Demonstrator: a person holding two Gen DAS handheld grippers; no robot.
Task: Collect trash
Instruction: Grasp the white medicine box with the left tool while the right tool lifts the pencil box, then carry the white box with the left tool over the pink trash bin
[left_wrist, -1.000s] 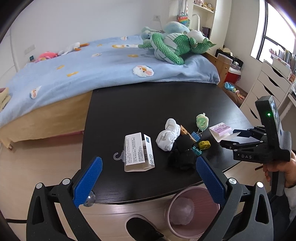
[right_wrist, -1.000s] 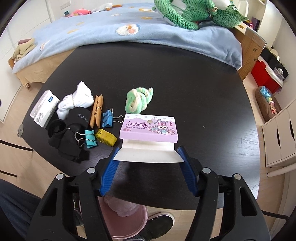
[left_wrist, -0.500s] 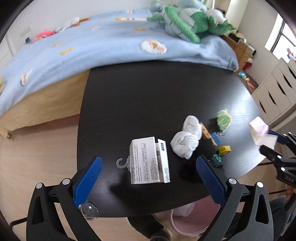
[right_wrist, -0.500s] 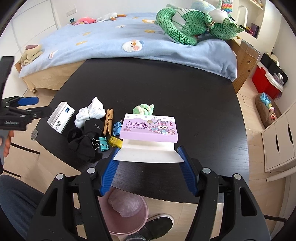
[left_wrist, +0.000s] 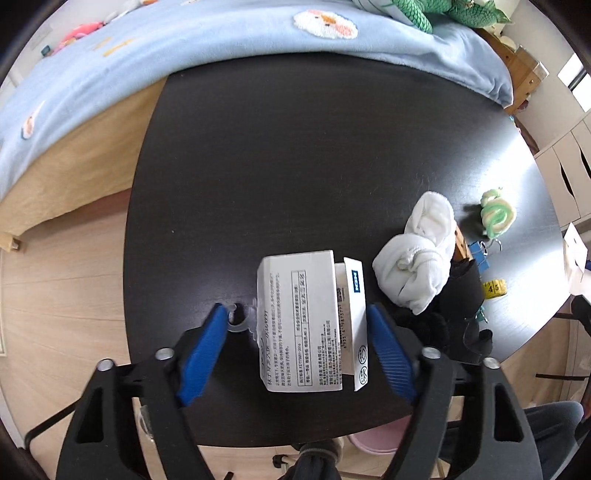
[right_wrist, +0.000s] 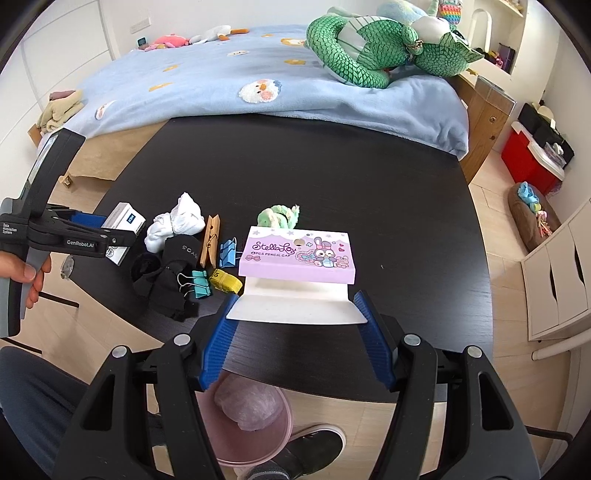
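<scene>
My left gripper (left_wrist: 295, 325) is open, its blue fingers on either side of a white printed box (left_wrist: 306, 321) that lies on the black table (left_wrist: 295, 147); whether they touch it is unclear. The box also shows in the right wrist view (right_wrist: 123, 221). My right gripper (right_wrist: 295, 306) is shut on a purple pencil-cap package (right_wrist: 297, 254) and holds it above the table's front edge. A pink waste bin (right_wrist: 251, 435) with a bag in it stands on the floor below it.
White socks (left_wrist: 417, 254), black socks (left_wrist: 454, 306), a green hair tie (left_wrist: 496, 214), binder clips (right_wrist: 227, 251), a wooden peg (right_wrist: 209, 240) and a yellow tape (right_wrist: 225, 280) lie on the table. A blue bed (right_wrist: 258, 81) with a green plush stands behind.
My left gripper has moved down and forward over the white box, which now lies between its fingers. My right gripper has lifted the purple package higher and back toward the table's edge.
</scene>
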